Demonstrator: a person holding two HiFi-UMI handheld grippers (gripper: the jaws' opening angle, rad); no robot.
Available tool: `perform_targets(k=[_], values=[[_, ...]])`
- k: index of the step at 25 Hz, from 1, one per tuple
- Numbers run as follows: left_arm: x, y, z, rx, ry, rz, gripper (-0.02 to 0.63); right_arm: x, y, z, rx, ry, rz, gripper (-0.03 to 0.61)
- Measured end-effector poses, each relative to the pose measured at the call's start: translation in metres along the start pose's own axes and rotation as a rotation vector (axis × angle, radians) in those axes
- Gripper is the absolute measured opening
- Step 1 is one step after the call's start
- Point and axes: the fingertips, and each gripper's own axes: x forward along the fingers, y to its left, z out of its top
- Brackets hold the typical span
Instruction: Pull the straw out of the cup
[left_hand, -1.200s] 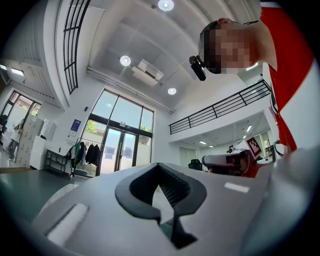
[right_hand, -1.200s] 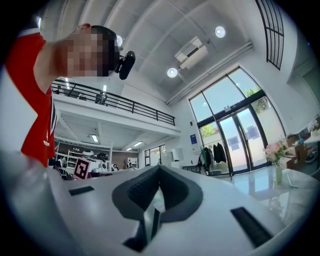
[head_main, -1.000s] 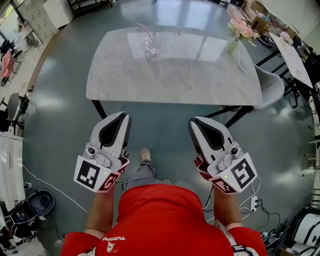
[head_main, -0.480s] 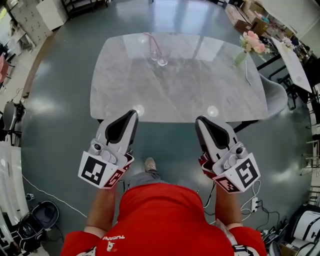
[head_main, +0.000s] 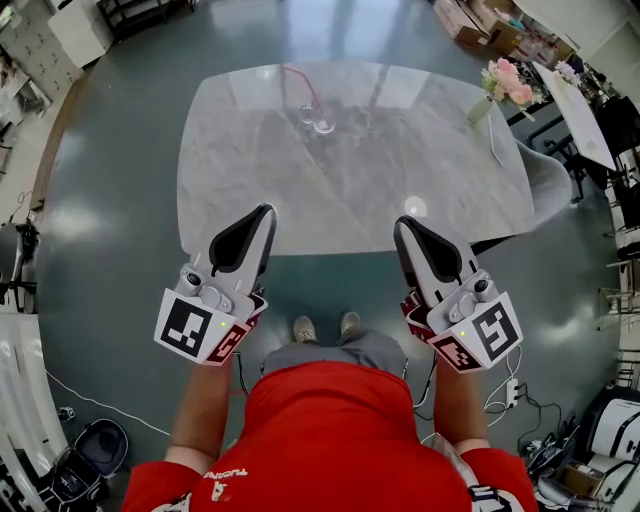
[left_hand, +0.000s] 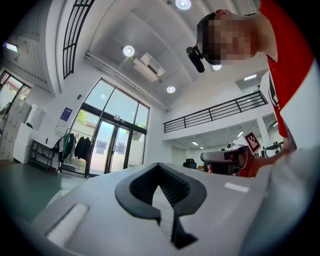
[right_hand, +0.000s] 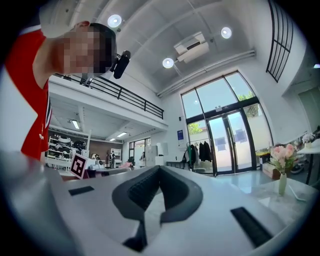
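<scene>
The approach is in hand, I'd judge. The left gripper (head_main: 261, 216) hangs over the bench's (head_main: 350, 190) near edge, jaws together, empty. The pink straw (head_main: 302, 88) leans in the glass cup (head_main: 322, 124) near the far edge, well apart from both grippers. The right gripper (head_main: 405, 226) is likewise closed on nothing. Next: reach across, open, pinch the straw (the cup may tip). A vase of pink flowers (head_main: 505, 82) at the far right corner blocks nothing.
</scene>
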Motion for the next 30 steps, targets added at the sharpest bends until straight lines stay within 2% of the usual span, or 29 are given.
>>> perform_targets(k=[14, 30], values=[[0.026, 0.030, -0.011, 0.001, -0.007, 0.036, 0.005, 0.043, -0.032, -0.007, -0.045, 0.006, 0.030, 0.002], [0.134, 0.072, -0.042, 0.007, 0.060, 0.131, 0.005, 0.098, -0.148, -0.017, -0.062, 0.007, 0.113, 0.002]])
